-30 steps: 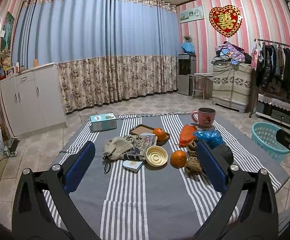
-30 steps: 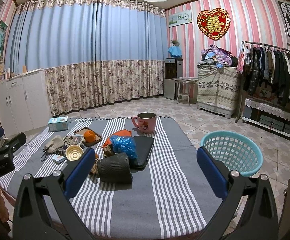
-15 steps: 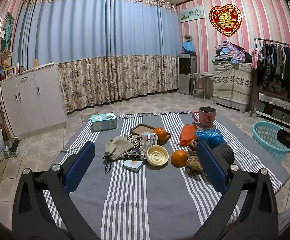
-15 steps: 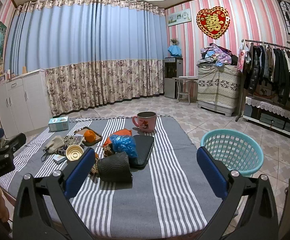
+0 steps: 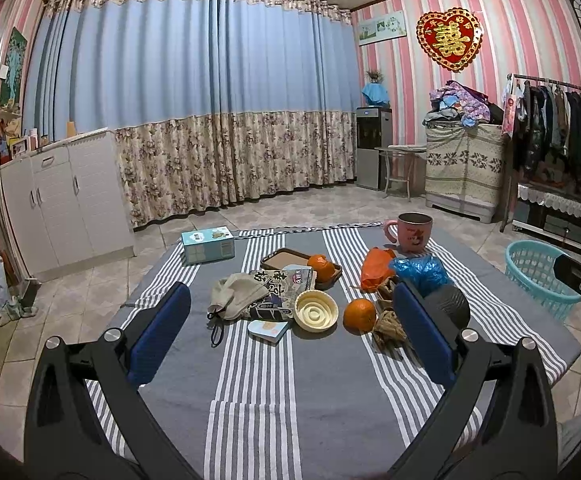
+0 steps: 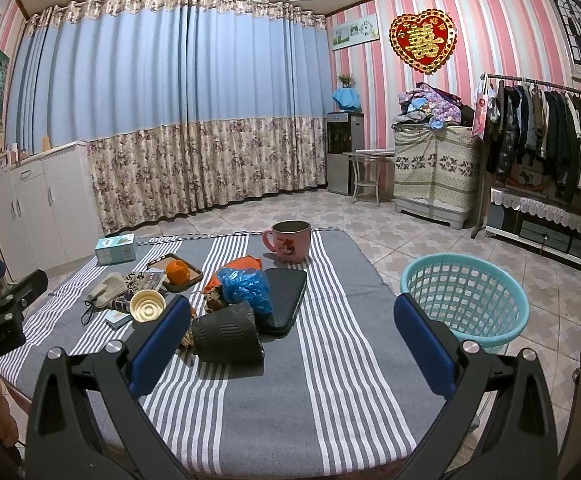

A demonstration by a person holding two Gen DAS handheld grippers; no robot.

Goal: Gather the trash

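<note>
I held both hand-held grippers, left (image 5: 290, 330) and right (image 6: 290, 338), spread wide and empty above the striped worktop (image 6: 330, 392). The crumpled blue plastic bag (image 6: 246, 286) lay mid-table; the turquoise plastic basket (image 6: 464, 300) stood beside it. I judged a low, centred approach best.

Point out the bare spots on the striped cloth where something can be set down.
The near strip of the cloth, between the left gripper and the clutter, is bare. So is the stretch between the black case and the edge by the basket. It is crowded from the hat across the cream lid to the blue bag.
</note>
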